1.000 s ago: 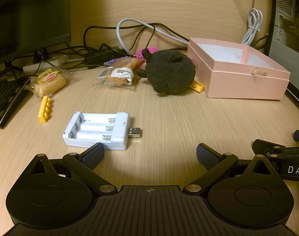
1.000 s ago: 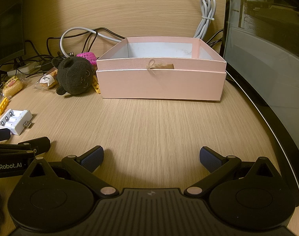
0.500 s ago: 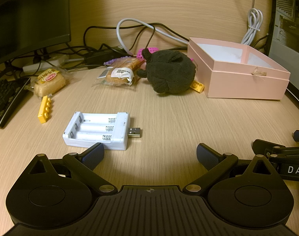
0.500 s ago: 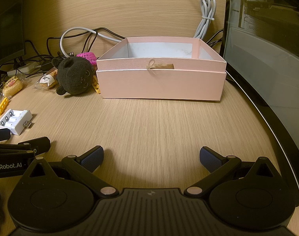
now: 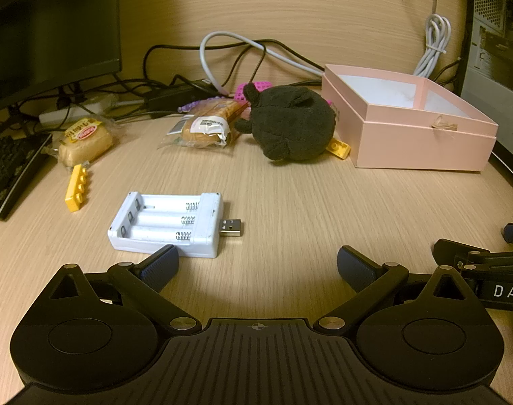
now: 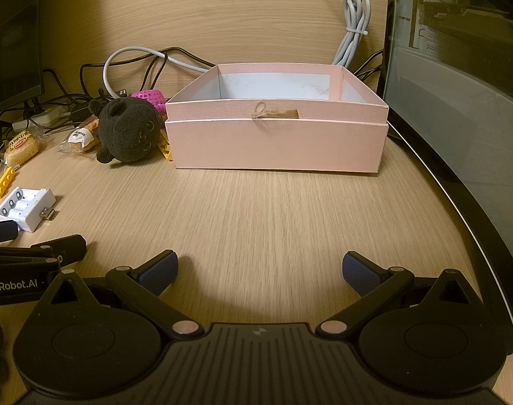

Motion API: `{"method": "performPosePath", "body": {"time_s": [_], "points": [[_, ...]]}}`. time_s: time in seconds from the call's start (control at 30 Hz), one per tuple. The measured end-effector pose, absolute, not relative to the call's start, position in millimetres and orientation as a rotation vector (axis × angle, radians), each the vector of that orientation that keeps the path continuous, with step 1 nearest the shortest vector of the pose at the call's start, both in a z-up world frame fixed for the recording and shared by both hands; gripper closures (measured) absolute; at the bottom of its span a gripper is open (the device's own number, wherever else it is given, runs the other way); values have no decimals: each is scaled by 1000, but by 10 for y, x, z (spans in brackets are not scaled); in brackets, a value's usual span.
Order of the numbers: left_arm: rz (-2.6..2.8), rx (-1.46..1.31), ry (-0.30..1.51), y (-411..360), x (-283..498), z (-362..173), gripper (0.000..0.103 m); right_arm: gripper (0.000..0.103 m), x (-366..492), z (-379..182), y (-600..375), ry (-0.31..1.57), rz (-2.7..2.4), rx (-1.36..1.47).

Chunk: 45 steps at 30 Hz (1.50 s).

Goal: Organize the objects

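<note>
Tongs of both hands, left (image 5: 258,265) and right (image 6: 259,268), hover low over the desk (image 6: 256,209), spread apart, gripping nothing.

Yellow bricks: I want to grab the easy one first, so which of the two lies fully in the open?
The long yellow brick left of the white battery holder lies free on the desk. The other yellow brick is tucked under the dark plush toy, beside the pink box.

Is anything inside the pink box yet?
No, the right wrist view shows only bare white inner walls in the pink box; the plush toy and battery holder lie outside on the desk.
</note>
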<state>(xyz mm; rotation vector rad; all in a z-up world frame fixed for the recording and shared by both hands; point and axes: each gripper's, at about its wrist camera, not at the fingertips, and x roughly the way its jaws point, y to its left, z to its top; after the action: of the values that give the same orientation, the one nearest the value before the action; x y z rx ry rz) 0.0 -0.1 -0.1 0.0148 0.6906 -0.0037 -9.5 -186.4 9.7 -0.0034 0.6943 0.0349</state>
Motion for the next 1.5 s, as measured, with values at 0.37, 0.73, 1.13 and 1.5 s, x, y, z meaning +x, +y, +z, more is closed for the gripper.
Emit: {"method": "performPosePath", "body": {"time_s": [0.37, 0.73, 1.13, 1.5], "points": [[-10, 2, 685, 13, -8, 4, 2, 0, -103, 74, -1881, 697, 45, -5], [152, -39, 538, 1271, -452, 586, 2, 0, -42, 152, -1842, 800, 31, -4], [490, -40, 765, 3208, -455, 284, 2, 0, -52, 326, -1240, 862, 156, -85], [370, -201, 721, 3442, -636, 377, 52, 13, 482, 642, 727, 730, 543, -200]]}}
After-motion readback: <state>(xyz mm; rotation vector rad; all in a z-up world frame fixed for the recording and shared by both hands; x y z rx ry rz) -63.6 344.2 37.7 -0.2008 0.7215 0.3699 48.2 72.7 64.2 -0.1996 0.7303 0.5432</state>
